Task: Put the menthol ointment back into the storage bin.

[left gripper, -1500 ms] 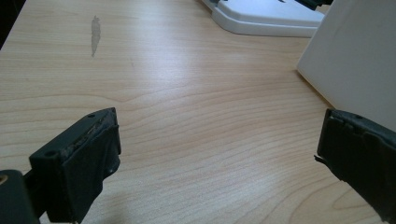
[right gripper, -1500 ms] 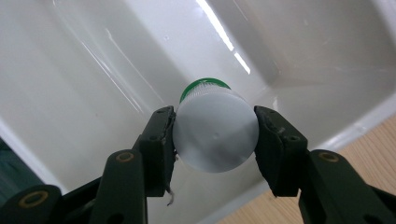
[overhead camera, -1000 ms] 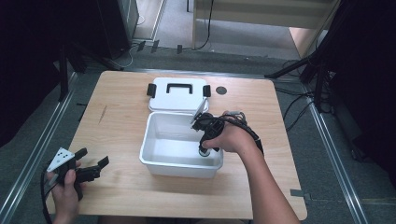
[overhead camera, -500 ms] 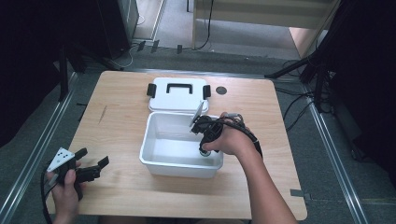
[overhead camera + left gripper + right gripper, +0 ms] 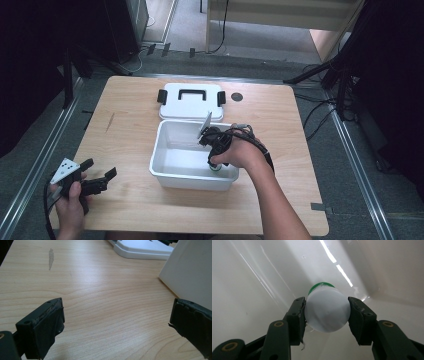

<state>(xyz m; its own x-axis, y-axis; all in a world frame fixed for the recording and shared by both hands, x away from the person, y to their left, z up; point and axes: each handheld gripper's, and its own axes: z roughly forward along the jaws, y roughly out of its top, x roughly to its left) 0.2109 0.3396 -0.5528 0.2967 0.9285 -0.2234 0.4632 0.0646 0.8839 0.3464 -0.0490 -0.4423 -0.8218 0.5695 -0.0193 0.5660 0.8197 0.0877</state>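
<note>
A small white bottle with a green cap (image 5: 326,310) is clamped between the jaws of my right gripper (image 5: 327,315), inside the white plastic bin (image 5: 165,172). In the high view the right gripper (image 5: 215,161) reaches down into the bin's right front corner, and the bottle's green end (image 5: 216,168) peeks out under the hand. My left gripper (image 5: 102,179) rests near the table's front left corner, open with nothing between its fingers (image 5: 45,327). The left gripper view has the bin's outer wall (image 5: 192,272) at its right.
The bin's white lid (image 5: 191,101) with a black handle and black latches lies flat behind the bin. A small dark round hole (image 5: 237,96) sits in the tabletop right of the lid. Bare wooden tabletop (image 5: 130,135) spreads left of the bin.
The right hand has shifted slightly inside the bin with the bottle still in its jaws. The left gripper has stayed where it was.
</note>
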